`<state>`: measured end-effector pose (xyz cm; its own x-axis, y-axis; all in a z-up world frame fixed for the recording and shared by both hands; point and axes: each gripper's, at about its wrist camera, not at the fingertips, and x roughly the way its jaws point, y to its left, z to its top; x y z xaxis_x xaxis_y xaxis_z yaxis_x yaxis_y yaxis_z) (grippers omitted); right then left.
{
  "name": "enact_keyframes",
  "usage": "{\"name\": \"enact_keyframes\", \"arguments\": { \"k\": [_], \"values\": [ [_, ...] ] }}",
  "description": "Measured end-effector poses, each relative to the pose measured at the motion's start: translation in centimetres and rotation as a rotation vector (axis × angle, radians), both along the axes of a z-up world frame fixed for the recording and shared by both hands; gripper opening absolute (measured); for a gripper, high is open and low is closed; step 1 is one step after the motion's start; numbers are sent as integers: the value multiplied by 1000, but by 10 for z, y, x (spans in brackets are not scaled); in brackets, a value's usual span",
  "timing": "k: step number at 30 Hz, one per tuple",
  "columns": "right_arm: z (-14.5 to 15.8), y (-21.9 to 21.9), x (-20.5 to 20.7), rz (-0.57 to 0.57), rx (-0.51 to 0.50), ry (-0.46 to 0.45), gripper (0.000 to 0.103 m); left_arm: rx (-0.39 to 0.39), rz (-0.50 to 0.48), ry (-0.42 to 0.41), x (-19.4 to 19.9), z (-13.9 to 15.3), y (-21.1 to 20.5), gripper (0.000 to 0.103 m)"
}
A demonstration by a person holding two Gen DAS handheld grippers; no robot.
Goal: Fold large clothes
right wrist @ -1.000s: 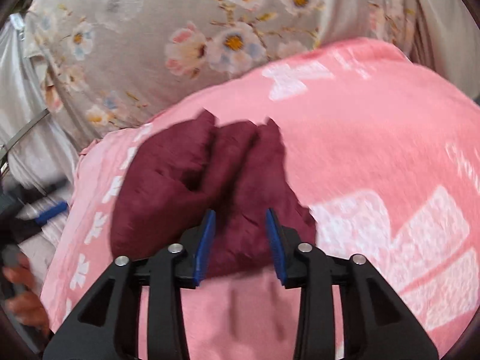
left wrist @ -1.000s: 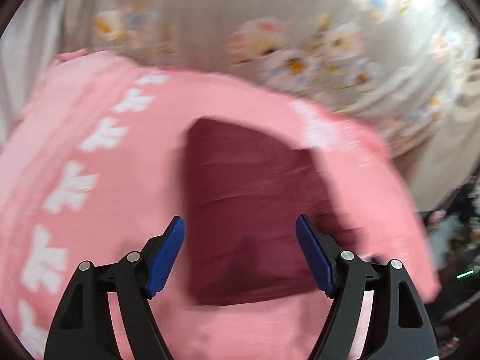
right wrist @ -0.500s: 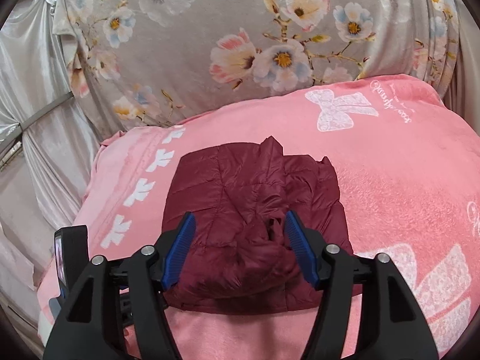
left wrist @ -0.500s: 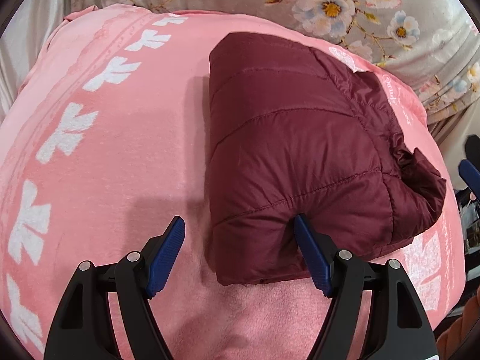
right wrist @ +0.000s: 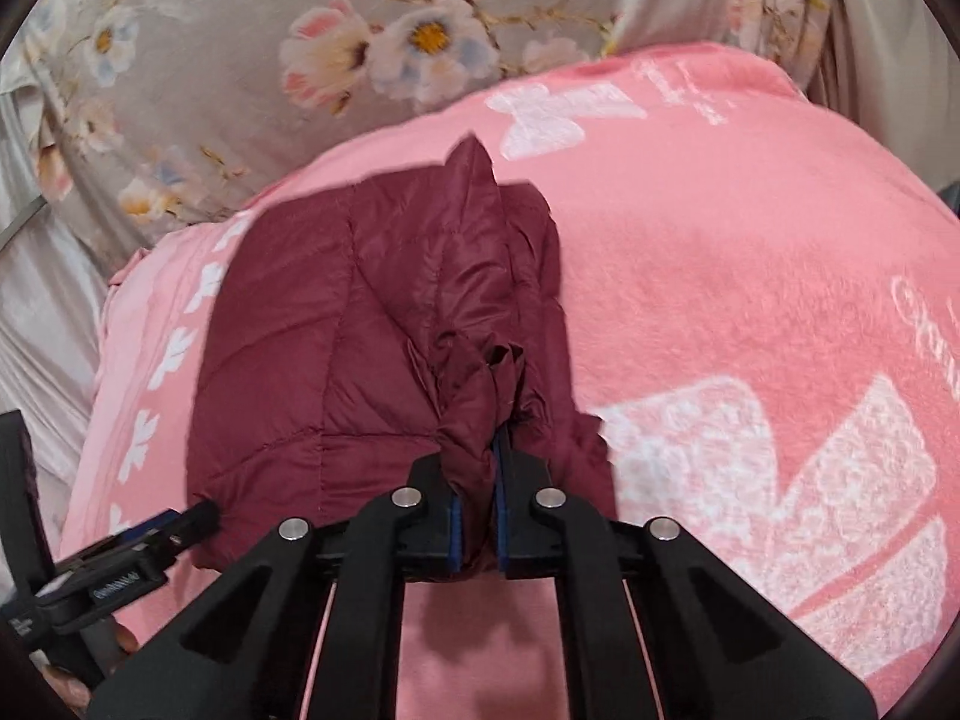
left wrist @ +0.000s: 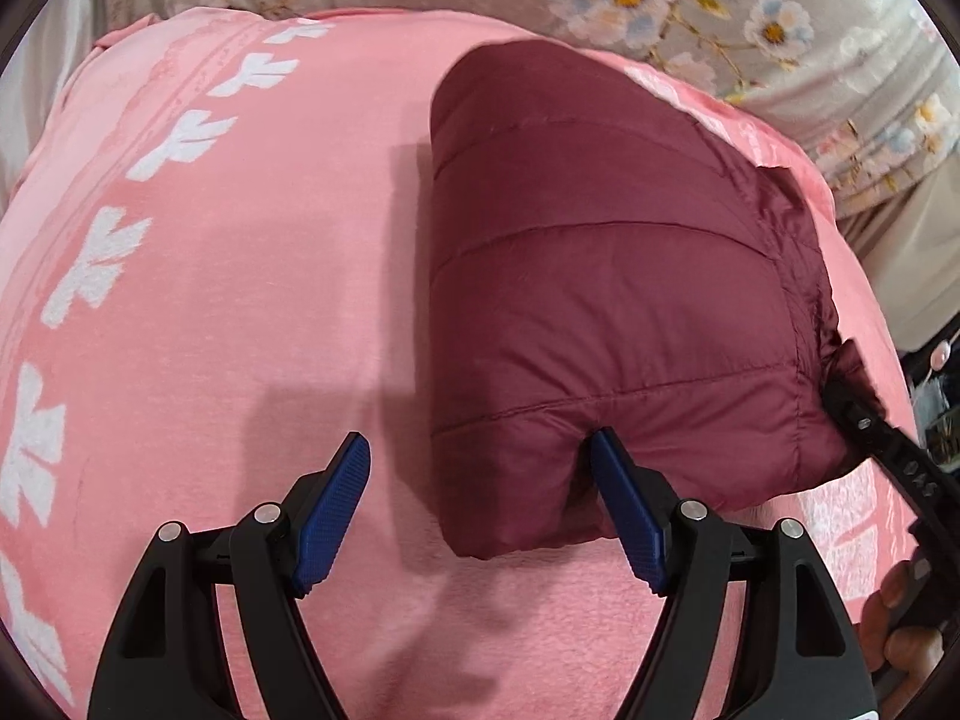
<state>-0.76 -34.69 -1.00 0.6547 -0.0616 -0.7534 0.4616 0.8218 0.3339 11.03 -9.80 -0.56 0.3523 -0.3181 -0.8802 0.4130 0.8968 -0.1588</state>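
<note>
Left gripper (left wrist: 480, 501) spread wide, one blue pad pushed into the near edge of the folded maroon puffer jacket (left wrist: 612, 300), likely pinning the bundle; jacket lies on the pink blanket (left wrist: 240, 276). Right gripper (right wrist: 474, 480) pinched tight on the jacket's crumpled loose end, presumably to tuck it.

So the folded maroon quilted puffer jacket (left wrist: 612, 312) sits on the pink plush blanket with white bow prints (left wrist: 228, 276), toward its right half in the left wrist view. Behind the blanket is the grey floral-print sheet (right wrist: 240, 60). The left gripper (left wrist: 480, 504) is at the jacket's near edge, 1 finger (left wrist: 624, 504) pressed into it, the other beside it over blanket. The right gripper (right wrist: 474, 504) is at the jacket's bunched end, with the fabric between its 2 fingers.
</note>
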Motion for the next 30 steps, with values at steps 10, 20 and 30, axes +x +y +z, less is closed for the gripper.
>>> {"name": "enact_keyframes", "arguments": {
  "k": [10, 20, 30],
  "values": [
    [-40, -3, 4, -2, 2, 44, 7, 60, -27, -4, 0, -28, -24, 77],
    [-46, 10, 13, -1, -69, 26, 6, 121, -35, -91, -7, -36, -35, 80],
    [-34, 5, -4, -25, -13, -4, 11, 112, -35, -75, -12, -23, -33, 75]
  ]
}}
